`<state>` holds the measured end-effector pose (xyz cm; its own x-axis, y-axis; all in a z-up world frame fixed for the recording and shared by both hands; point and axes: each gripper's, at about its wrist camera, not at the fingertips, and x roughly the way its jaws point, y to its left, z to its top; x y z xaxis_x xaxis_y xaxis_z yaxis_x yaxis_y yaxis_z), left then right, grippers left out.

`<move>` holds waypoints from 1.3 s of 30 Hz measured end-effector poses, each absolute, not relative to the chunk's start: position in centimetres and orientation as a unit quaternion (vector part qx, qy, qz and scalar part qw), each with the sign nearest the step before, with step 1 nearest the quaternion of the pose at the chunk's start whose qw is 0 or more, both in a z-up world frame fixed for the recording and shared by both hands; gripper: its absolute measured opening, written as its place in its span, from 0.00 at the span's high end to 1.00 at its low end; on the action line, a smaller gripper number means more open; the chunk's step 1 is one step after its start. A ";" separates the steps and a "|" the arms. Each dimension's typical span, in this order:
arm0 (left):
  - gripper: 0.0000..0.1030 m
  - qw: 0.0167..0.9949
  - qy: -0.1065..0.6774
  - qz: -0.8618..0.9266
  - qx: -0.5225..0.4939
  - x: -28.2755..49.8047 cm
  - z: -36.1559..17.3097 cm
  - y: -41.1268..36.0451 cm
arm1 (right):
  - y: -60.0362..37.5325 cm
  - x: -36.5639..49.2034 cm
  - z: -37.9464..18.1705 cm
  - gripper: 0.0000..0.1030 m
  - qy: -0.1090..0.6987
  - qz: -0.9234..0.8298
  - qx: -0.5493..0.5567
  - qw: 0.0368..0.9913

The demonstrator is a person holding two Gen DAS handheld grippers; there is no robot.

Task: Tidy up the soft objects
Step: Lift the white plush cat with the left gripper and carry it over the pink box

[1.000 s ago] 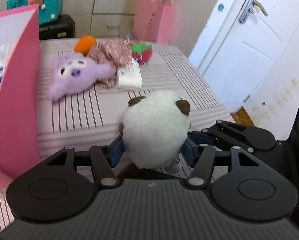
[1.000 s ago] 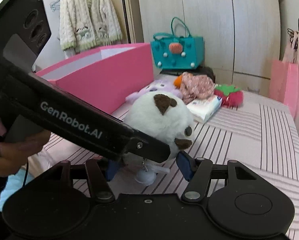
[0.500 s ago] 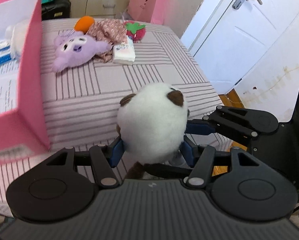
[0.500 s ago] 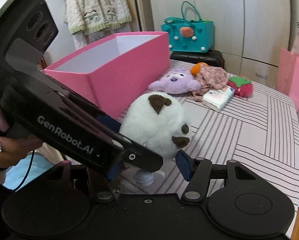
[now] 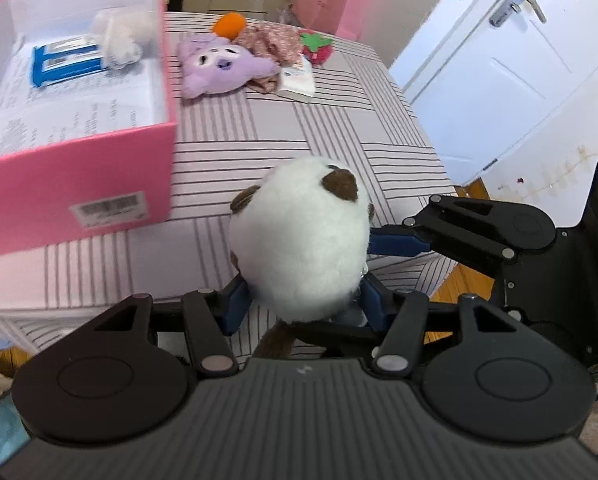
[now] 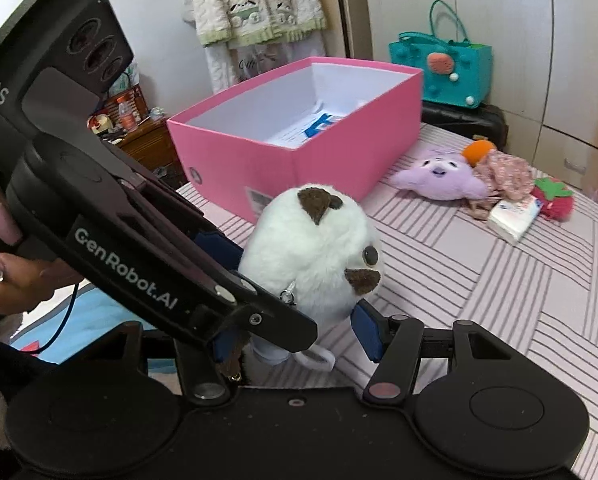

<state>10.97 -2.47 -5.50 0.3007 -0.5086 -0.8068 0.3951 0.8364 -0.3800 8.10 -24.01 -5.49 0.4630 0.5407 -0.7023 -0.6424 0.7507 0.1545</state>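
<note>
My left gripper (image 5: 301,300) is shut on a round white plush (image 5: 299,240) with brown ears and holds it above the striped table (image 5: 339,128). My right gripper (image 6: 299,332) has its blue pads on both sides of the same white plush (image 6: 311,252), gripping its lower part. A pink box (image 5: 75,184) stands at the left, with a white fluffy toy (image 5: 121,36) and a blue packet (image 5: 67,60) inside. A purple plush (image 5: 219,64), an orange toy (image 5: 229,26), a floral cloth (image 5: 273,42), a strawberry plush (image 5: 317,46) and a tissue pack (image 5: 299,80) lie at the far end.
The pink box (image 6: 299,136) also shows in the right wrist view, open at the top. A white door (image 5: 511,64) is to the right of the table. A teal bag (image 6: 447,68) sits on a black case behind. The table's right edge drops to a wooden floor (image 5: 459,276).
Both grippers have lifted the white plush higher above the table. The inside of the pink box has come into view from above.
</note>
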 end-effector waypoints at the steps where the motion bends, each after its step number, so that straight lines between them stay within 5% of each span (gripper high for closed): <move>1: 0.45 0.807 0.518 -0.276 -0.058 10.8 -5.4 -2.1 | -23.6 8.1 -5.4 0.37 0.385 0.348 -0.068 0.852; 23: 0.46 0.833 0.498 -0.219 -0.098 9.9 -0.1 6.5 | -14.7 8.6 1.6 0.36 0.346 0.424 -0.153 0.823; 39: 0.45 0.894 0.393 -0.175 -0.126 18.7 2.8 11.9 | -11.5 19.5 2.8 0.40 0.291 0.433 -0.054 0.851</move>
<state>18.66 11.87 2.76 0.6299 -0.4128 -0.6579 0.2144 0.9066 -0.3635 19.50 -11.46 2.78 0.4555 0.7060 -0.5423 -0.7686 0.6192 0.1606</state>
